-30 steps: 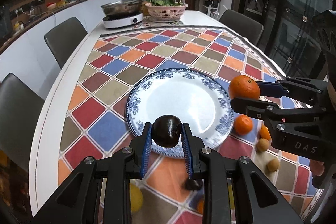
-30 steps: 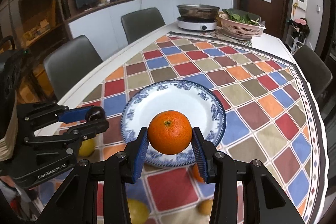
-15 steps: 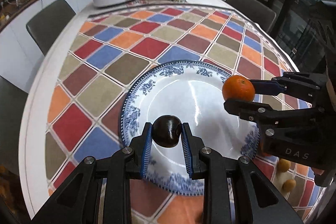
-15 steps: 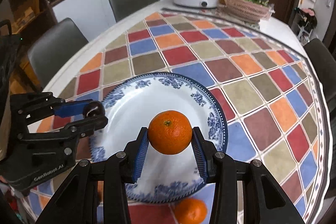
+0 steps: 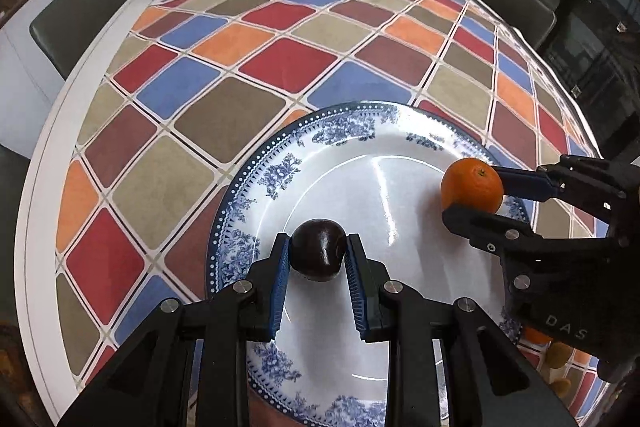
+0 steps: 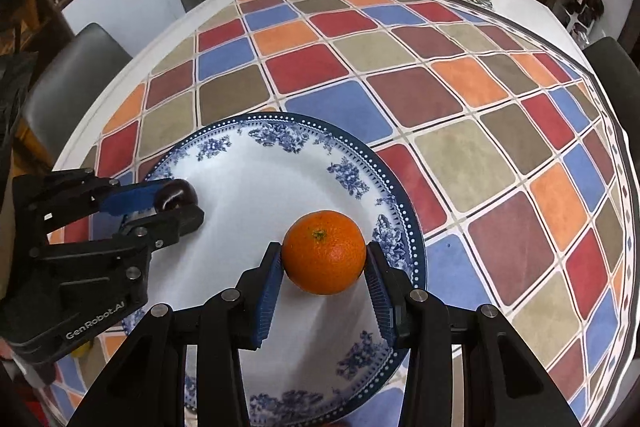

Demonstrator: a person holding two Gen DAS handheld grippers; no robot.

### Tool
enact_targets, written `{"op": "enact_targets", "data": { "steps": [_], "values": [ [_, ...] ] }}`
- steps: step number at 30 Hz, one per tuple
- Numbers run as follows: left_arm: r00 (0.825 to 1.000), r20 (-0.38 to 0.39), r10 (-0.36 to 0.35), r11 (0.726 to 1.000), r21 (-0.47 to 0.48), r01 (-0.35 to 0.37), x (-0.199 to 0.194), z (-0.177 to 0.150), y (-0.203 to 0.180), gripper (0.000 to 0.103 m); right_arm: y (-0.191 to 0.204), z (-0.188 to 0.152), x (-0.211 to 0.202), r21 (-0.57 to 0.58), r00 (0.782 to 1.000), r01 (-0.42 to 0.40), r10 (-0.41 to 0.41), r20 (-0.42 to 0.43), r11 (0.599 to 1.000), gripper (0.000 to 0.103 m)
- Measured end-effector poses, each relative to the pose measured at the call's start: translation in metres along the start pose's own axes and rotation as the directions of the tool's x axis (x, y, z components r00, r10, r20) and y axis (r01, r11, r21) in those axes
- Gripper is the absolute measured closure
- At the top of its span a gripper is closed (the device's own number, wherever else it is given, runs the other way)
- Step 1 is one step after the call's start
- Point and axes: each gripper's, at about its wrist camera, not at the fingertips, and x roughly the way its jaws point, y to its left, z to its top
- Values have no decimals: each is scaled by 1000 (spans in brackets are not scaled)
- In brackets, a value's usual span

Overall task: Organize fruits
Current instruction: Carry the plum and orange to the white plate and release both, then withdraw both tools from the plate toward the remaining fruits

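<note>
Nothing lies on the plate [image 5: 280,167] yet: left gripper [image 5: 318,257] jaws clamp a plum [image 5: 318,254], right gripper [image 6: 324,269] jaws clamp an orange [image 6: 323,258], both just above it, more fruit [image 5: 560,355] outstanding beyond the right jaws

I see a white plate [image 6: 280,163] with blue floral rim, an orange [image 6: 324,259], and red, blue, olive checks covering the tabletop [image 6: 440,79].

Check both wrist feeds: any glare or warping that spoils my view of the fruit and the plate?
Left wrist view: bright glare streaks on the plate, but the dark plum reads sharp. Right wrist view: the orange is crisp with a soft shadow beneath it. Both views: fisheye bends the tablecloth grid, corners black.
</note>
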Motion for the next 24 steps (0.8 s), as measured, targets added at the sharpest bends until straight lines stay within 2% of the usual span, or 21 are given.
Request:
{"op": "enact_targets", "data": {
  "steps": [11, 12, 14, 16, 18, 20, 24],
  "values": [
    [1000, -18, -3, 1000, -11, 3, 6, 2, 0, 74, 1, 2, 9, -13, 1000, 6, -6, -14, 1000, 61],
    [1000, -22, -3, 1000, -12, 3, 6, 2, 1, 73, 1, 2, 9, -15, 1000, 6, -7, -14, 1000, 61],
    [1000, -25, -4, 1000, -21, 3, 4, 2, 1, 65, 1, 2, 9, -19, 1000, 10, -10, -13, 1000, 60],
    [1000, -18, 6, 1000, -23, -7, -1, 2, 1, 64, 1, 2, 7, -11, 1000, 16, -16, -9, 1000, 59],
    [1000, -12, 14, 1000, -25, -14, -8, 0, 2, 63, 1, 1, 3, -5, 1000, 13, -13, 2, 1000, 53],
    [1000, 1, 24, 999, -27, -24, -18, -4, 3, 63, 1, 0, -5, -9, 999, 27, -27, 22, 1000, 53],
    [997, 71, 40, 999, -12, -39, -52, -16, -2, 59, 2, -9, -29, -13, 997, 42, -41, 68, 999, 53]
  ]
}}
